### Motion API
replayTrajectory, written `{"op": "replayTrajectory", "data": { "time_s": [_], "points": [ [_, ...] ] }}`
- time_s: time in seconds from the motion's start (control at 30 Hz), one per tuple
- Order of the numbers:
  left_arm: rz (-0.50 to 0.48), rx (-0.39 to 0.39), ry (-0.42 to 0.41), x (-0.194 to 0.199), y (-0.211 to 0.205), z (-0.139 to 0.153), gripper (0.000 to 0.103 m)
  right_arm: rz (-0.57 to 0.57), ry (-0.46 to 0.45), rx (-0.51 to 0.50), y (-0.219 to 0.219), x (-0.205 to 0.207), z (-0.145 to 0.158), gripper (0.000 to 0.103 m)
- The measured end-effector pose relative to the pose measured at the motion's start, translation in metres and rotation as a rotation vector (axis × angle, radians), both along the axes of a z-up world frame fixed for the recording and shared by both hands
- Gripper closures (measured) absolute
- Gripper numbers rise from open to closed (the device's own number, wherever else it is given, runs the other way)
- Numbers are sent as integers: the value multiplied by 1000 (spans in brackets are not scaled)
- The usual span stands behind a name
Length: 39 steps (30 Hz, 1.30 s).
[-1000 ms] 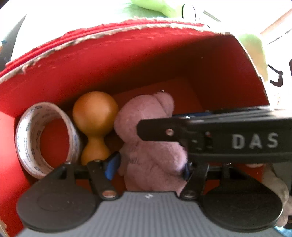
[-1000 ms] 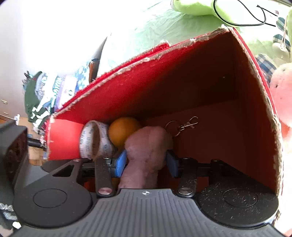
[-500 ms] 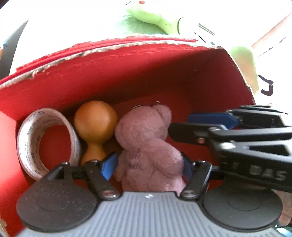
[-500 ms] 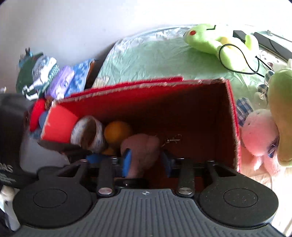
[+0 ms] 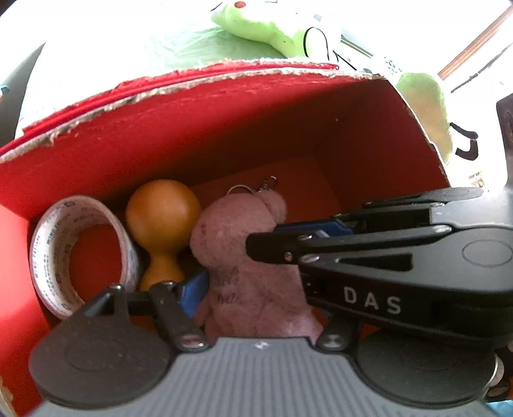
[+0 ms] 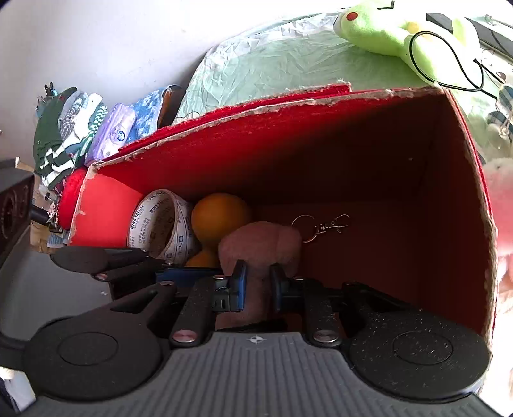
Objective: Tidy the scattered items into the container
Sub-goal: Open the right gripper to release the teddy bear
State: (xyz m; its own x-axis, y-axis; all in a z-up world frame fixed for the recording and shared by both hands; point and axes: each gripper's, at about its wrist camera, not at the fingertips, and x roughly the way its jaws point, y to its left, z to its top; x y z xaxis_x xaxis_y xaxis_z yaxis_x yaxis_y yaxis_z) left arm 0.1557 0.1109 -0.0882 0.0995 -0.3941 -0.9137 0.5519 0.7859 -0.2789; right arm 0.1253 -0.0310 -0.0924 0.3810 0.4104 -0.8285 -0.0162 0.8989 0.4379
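A red box [image 5: 224, 128] [image 6: 352, 154] holds a tape roll [image 5: 80, 253] [image 6: 163, 224], an orange wooden gourd-shaped piece [image 5: 162, 215] [image 6: 219, 218] and a pink plush bear keychain [image 5: 243, 256] [image 6: 259, 240] with a metal ring and clasp [image 6: 320, 226]. My left gripper [image 5: 256, 295] is open, its fingers on either side of the bear's body. My right gripper [image 6: 258, 285] is closed in on the bear, pads pressing its sides. The right gripper [image 5: 368, 256] crosses the left wrist view from the right.
Green plush toys [image 5: 269, 25] [image 6: 400, 32] lie beyond the box on a pale green sheet [image 6: 288, 64]. A pink plush [image 6: 503, 208] sits right of the box. Folded clothes and packets [image 6: 96, 128] are stacked at the left by the wall.
My right gripper came back down into the box and narrowed its jaws on the bear. The left gripper stayed wide around the bear.
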Motion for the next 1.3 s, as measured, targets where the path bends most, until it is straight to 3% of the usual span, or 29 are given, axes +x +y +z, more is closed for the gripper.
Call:
{"op": "replayTrajectory", "data": {
  "time_s": [0.13, 0.33, 0.77, 1.3],
  "points": [
    [5, 4, -4, -24, 2, -3, 35, -4, 1, 11, -1, 0, -2, 82],
    [13, 10, -14, -8, -5, -6, 32, -16, 1, 30, -3, 0, -6, 79],
    [78, 64, -150, -23, -9, -3, 20, -11, -69, -24, 0, -14, 4, 74],
    [115, 61, -174, -23, -6, -1, 18, -100, -82, 30, -10, -25, 0, 74]
  ]
}}
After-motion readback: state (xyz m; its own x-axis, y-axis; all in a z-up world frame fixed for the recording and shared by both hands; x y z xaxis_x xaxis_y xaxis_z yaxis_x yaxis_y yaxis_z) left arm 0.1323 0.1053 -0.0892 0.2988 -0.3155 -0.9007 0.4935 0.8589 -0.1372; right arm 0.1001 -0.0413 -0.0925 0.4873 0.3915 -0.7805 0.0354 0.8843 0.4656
